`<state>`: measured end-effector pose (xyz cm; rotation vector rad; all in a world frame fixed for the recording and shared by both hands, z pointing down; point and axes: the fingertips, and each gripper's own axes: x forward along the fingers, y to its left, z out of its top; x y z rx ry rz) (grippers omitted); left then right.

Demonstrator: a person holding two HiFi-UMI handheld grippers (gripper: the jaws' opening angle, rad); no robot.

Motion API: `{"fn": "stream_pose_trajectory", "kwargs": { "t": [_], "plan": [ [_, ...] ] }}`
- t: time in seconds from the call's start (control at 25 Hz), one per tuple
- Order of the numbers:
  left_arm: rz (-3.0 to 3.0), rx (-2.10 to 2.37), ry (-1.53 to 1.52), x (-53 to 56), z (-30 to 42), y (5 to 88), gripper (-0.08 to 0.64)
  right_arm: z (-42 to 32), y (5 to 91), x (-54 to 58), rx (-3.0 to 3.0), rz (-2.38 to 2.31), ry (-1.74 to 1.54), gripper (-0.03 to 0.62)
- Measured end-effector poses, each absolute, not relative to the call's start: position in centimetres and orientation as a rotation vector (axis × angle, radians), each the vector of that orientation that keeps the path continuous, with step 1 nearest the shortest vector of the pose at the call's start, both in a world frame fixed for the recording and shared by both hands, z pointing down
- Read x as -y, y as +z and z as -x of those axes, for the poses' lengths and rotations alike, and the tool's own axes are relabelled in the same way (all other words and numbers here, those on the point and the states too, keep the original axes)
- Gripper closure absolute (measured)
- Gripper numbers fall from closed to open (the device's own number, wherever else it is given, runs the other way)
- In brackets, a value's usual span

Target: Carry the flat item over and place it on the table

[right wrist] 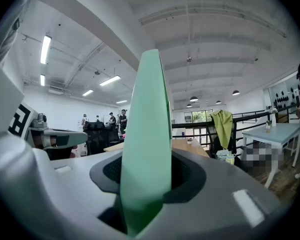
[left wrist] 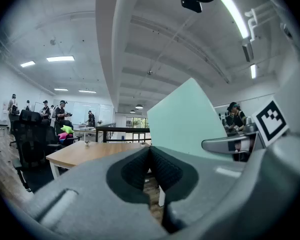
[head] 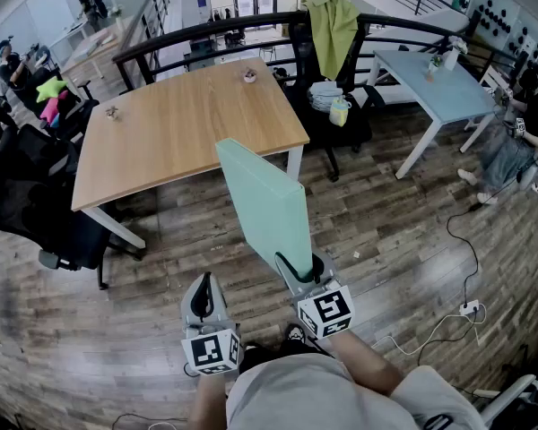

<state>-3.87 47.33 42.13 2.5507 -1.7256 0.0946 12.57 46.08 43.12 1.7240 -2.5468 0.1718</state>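
A flat mint-green board stands on edge in the air above the floor, short of the wooden table. My right gripper is shut on the board's lower end; in the right gripper view the board fills the space between the jaws. The left gripper hangs beside it at the left, jaws shut with nothing between them. From the left gripper view the board shows at the right, and the wooden table lies ahead.
Black office chairs stand left of the wooden table. A black railing with a green cloth runs behind it. A light-blue table stands at the right, with a seated person beside it. A cable and power strip lie on the floor.
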Motion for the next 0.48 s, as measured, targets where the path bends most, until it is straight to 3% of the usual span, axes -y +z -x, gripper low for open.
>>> {"fn": "stream_pose_trajectory", "kwargs": {
  "t": [0.48],
  "plan": [
    [-2.515, 1.685, 0.112, -48.5, 2.7, 43.3, 0.560, -13.7, 44.2, -47.6, 2.555, -1.692, 0.246, 0.410]
  ]
}}
